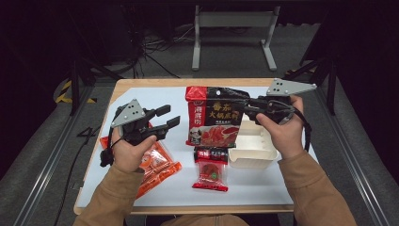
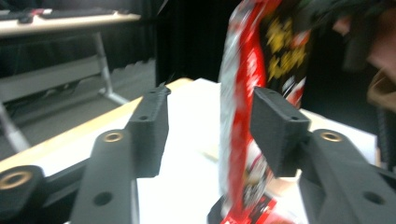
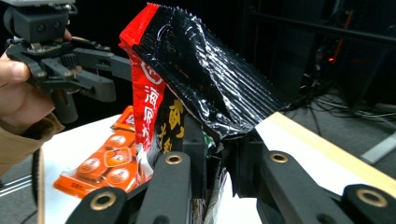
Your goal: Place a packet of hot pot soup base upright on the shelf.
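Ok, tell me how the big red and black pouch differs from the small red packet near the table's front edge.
The big pouch hangs off the table, pinched by the right gripper; the small packet lies flat, untouched. The big pouch is much larger and crumpled at the grip; the small packet looks smooth. Both are red with a black band on top.

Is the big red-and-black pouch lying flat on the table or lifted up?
Lifted. The right gripper is shut on the pouch, which hangs upright and crumpled in the right gripper view, above the white tray.

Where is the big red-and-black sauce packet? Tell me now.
In the high view the sauce packet hangs above the table's middle, pinched by the right gripper, just left of the white tray.
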{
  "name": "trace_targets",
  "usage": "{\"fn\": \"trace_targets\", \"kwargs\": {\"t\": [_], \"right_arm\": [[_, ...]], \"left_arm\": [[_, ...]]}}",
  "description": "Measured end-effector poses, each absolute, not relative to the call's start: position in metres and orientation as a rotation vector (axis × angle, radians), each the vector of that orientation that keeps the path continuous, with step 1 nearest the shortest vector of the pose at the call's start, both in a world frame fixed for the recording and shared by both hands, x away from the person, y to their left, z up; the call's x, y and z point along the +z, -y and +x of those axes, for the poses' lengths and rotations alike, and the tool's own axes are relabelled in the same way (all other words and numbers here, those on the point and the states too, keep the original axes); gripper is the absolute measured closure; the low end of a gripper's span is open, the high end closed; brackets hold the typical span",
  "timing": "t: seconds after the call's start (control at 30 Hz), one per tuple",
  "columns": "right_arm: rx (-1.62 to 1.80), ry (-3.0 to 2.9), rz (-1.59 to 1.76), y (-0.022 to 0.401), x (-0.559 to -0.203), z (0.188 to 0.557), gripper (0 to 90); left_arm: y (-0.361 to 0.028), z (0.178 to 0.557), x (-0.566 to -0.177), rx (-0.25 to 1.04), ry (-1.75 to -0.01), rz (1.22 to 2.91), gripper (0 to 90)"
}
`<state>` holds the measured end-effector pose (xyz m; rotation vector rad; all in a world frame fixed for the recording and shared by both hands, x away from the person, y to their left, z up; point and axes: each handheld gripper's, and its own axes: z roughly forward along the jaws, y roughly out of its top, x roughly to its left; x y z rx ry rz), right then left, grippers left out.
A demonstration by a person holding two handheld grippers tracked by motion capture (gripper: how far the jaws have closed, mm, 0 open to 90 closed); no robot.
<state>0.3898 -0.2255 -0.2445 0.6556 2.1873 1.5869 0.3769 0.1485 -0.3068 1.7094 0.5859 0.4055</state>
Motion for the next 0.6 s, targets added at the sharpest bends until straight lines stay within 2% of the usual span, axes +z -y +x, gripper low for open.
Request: {"fn": "trace_targets", "kwargs": {"t": [0.6], "right_arm": [[1.453,-2.105,0.671,0.260,-0.225,0.410,78.5]], "left_arm": [[-0.169,0.382,-0.312,0.441,-0.689,1.707,35.8]]}}
